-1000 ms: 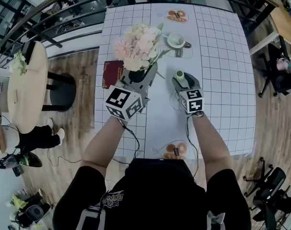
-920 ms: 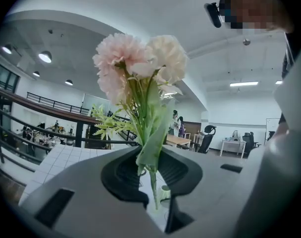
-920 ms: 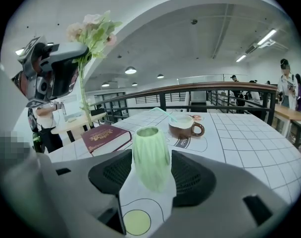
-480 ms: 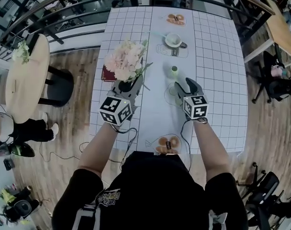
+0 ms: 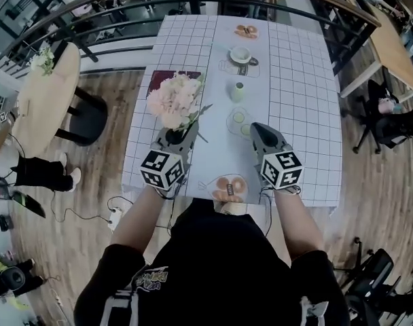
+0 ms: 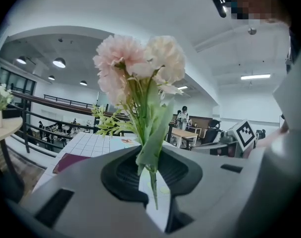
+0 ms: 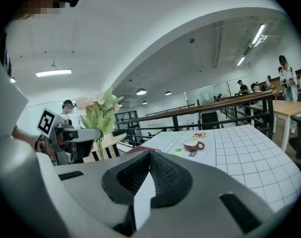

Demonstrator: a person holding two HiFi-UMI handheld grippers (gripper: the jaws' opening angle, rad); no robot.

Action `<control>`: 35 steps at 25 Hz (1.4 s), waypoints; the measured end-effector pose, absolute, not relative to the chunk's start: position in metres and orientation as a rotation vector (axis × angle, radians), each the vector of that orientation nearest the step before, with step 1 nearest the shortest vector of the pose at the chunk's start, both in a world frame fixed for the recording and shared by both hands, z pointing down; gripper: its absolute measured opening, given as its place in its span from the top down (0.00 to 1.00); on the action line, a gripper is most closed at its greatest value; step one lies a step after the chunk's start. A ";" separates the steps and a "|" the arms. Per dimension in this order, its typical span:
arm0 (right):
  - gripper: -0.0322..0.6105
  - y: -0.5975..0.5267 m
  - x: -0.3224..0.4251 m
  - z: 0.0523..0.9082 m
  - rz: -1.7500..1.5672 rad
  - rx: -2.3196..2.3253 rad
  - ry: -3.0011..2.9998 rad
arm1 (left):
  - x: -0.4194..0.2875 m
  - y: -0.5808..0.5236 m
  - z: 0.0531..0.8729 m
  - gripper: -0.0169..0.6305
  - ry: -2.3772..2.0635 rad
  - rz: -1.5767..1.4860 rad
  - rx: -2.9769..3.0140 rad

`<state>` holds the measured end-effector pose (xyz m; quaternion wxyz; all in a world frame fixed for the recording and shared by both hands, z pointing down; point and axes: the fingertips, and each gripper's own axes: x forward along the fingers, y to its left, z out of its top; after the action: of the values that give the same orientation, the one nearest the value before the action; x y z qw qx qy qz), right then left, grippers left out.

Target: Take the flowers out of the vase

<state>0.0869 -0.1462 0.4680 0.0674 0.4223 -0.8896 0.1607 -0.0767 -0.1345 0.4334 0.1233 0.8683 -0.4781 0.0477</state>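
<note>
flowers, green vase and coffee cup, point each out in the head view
flowers (image 5: 172, 100), head view, middle of the pink blooms
green vase (image 5: 238, 92), head view, its side wall
coffee cup (image 5: 241, 55), head view, middle of the cup

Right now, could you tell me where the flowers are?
In the head view, left of centre, the flowers sit in the left gripper, over the table by the red book.

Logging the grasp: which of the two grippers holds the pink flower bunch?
The left gripper, clamped on the bunch's green stems; the right gripper is shut, empty.
</note>
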 end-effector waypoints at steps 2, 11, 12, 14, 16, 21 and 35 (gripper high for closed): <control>0.92 -0.114 0.080 0.451 0.490 1.250 -2.721 | -0.078 -0.100 0.429 0.86 -1.408 0.140 2.531; 0.92 -0.064 0.074 0.434 0.565 1.214 -2.789 | -0.074 -0.035 0.442 0.86 -1.414 0.175 2.469; 0.92 -0.057 0.071 0.433 0.569 1.214 -2.792 | -0.077 -0.028 0.443 0.86 -1.411 0.176 2.462; 0.92 -0.047 0.065 0.431 0.576 1.216 -2.796 | -0.082 -0.017 0.446 0.86 -1.405 0.181 2.451; 0.92 -0.037 0.058 0.432 0.579 1.222 -2.790 | -0.087 -0.011 0.447 0.86 -1.392 0.183 2.443; 0.92 -0.010 0.035 0.435 0.629 1.289 -2.758 | -0.094 0.003 0.446 0.86 -1.288 0.221 2.479; 0.92 0.035 -0.012 0.440 0.671 1.554 -2.647 | -0.121 0.016 0.445 0.86 -1.002 0.242 2.626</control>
<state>-0.0124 0.0355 0.4398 -0.0001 0.4947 -0.8424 0.2134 -0.1212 0.0156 0.4454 0.1595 0.9189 -0.3506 0.0848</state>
